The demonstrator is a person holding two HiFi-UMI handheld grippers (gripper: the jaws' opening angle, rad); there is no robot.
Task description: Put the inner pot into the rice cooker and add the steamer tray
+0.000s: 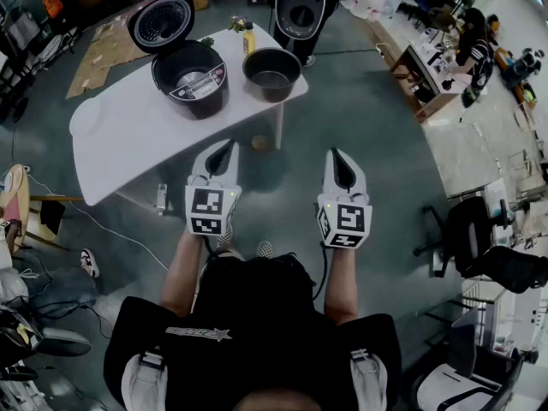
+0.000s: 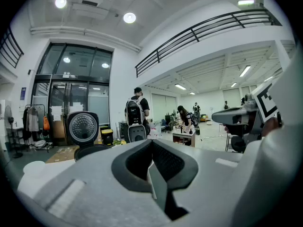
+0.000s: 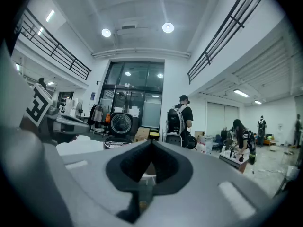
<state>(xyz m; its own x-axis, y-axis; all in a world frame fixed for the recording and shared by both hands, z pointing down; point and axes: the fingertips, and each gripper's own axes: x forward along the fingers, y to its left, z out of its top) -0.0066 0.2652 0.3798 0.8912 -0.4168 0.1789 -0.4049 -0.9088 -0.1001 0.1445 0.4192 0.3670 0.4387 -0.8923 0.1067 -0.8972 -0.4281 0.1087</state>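
Black rice cooker (image 1: 190, 77), lid open, on table (image 1: 128, 135); inner pot (image 1: 271, 74) beside it; left gripper (image 1: 224, 151) and right gripper (image 1: 336, 156) closed, empty, short of it.

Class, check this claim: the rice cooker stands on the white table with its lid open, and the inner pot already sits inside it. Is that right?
Not quite. The inner pot is not inside the rice cooker: the head view shows it standing on the white table beside the cooker. The lid is open, as stated.

rice cooker (image 1: 190, 80) on table (image 1: 120, 139) | inner pot (image 1: 271, 74) right of it
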